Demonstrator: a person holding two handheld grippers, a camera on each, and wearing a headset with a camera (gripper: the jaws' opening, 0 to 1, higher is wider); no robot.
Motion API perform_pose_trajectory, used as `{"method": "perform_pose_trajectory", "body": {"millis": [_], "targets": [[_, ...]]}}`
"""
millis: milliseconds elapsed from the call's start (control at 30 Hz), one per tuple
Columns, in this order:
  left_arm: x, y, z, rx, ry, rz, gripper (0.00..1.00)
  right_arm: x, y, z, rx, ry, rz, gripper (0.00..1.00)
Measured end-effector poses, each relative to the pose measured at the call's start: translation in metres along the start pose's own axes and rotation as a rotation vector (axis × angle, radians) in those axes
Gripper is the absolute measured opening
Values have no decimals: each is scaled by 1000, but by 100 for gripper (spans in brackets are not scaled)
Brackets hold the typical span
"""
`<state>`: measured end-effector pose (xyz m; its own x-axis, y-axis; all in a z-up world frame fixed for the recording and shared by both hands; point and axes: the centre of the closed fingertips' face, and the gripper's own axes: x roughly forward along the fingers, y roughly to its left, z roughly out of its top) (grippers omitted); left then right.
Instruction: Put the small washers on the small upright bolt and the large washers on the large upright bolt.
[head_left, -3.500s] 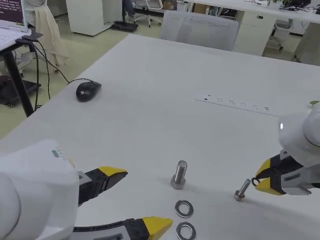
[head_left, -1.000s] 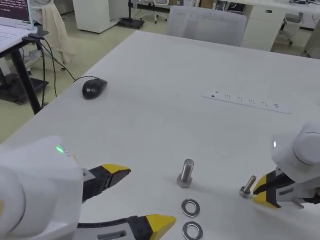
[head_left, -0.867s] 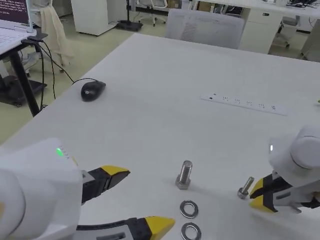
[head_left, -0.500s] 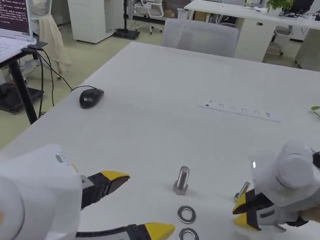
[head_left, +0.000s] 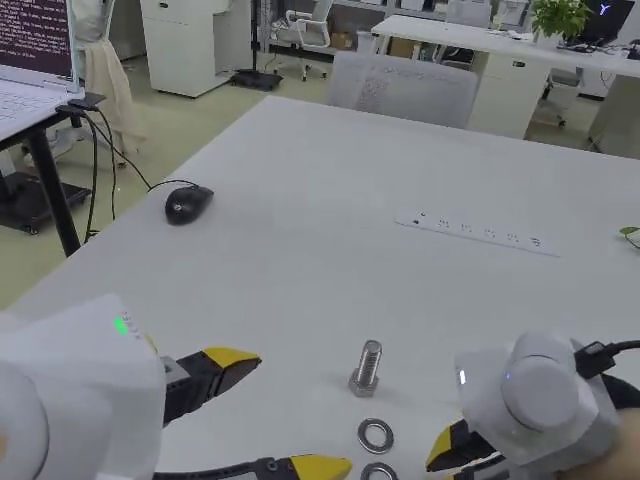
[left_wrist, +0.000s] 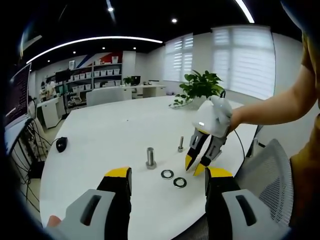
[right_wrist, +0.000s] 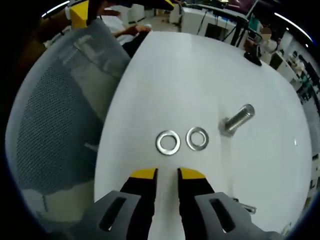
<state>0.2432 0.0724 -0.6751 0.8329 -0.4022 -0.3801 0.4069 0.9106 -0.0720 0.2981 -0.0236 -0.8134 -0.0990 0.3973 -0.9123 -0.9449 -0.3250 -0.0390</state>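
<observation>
Washers (right_wrist: 168, 142), 2, flat on the bench (right_wrist: 200, 65) mid-frame beside the large bolt (right_wrist: 239, 118); right gripper (right_wrist: 167, 173) hovers just beneath, jaws barely parted, empty, apparently lining up a pick; left gripper (left_wrist: 168, 174) wide open, empty.

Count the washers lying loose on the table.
2. One washer and a second washer lie flat, side by side, on the table, near the large bolt and just ahead of the right gripper. Any washer on the small bolt is too small to tell.
</observation>
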Motion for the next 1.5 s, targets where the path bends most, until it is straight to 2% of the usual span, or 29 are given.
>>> {"method": "perform_pose_trajectory", "body": {"millis": [233, 467, 600, 800, 1267, 1500], "targets": [[-5, 3, -1, -3, -5, 10, 59, 10, -2, 9, -8, -3, 5, 23], [-6, 5, 0, -10, -12, 19, 59, 16, 0, 9, -23, 15, 35, 26], [-6, 4, 1, -14, -18, 23, 59, 19, 0, 17, -29, -2, 46, 27], [-5, 6, -1, -21, -16, 32, 59, 23, -1, 25, -70, 5, 60, 28], [-6, 9, 0, -32, -27, 47, 59, 23, -1, 24, -155, 47, 98, 26], [-5, 9, 0, -31, -25, 45, 59, 23, -1, 24, -142, 65, 89, 24]]}}
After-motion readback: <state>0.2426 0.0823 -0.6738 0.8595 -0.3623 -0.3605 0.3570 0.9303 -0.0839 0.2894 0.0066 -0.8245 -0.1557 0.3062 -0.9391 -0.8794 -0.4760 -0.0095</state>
